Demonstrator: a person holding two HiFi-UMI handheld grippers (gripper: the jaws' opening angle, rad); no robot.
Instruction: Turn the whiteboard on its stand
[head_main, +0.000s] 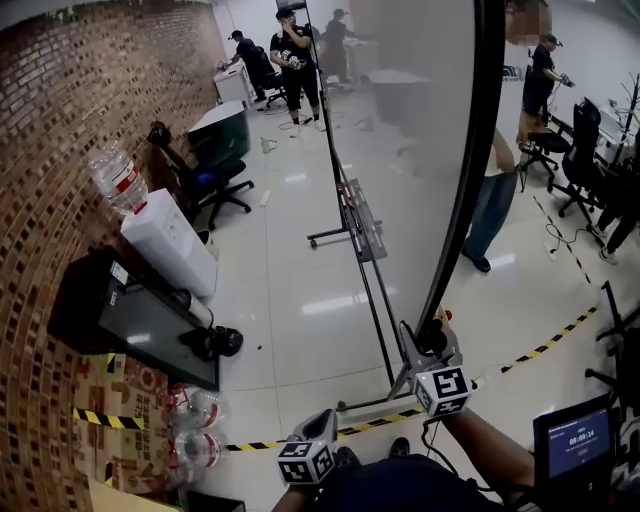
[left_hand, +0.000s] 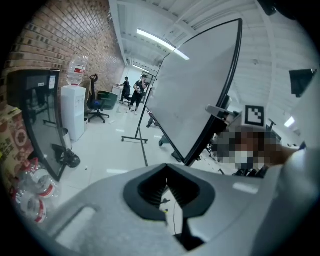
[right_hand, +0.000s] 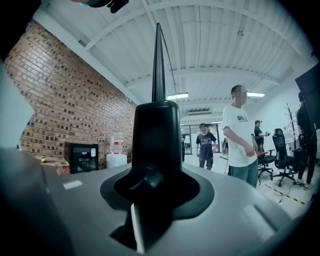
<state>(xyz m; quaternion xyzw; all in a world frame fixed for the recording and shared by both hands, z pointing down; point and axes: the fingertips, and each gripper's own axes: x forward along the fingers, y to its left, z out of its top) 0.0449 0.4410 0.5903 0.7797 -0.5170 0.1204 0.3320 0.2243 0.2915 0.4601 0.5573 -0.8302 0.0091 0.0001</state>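
Black-framed whiteboard (head_main: 400, 130) stands on its stand (head_main: 350, 225) over a glossy pale floor in the head view. The right gripper (head_main: 432, 340) sits at the whiteboard's lower near edge. The left gripper (head_main: 306, 457) is below that edge and apart from the whiteboard. In the left gripper view, its jaws meet at the tips and hold nothing, and the whiteboard leans ahead to the right. In the right gripper view, the jaws clamp the whiteboard's black frame, which runs straight up from them.
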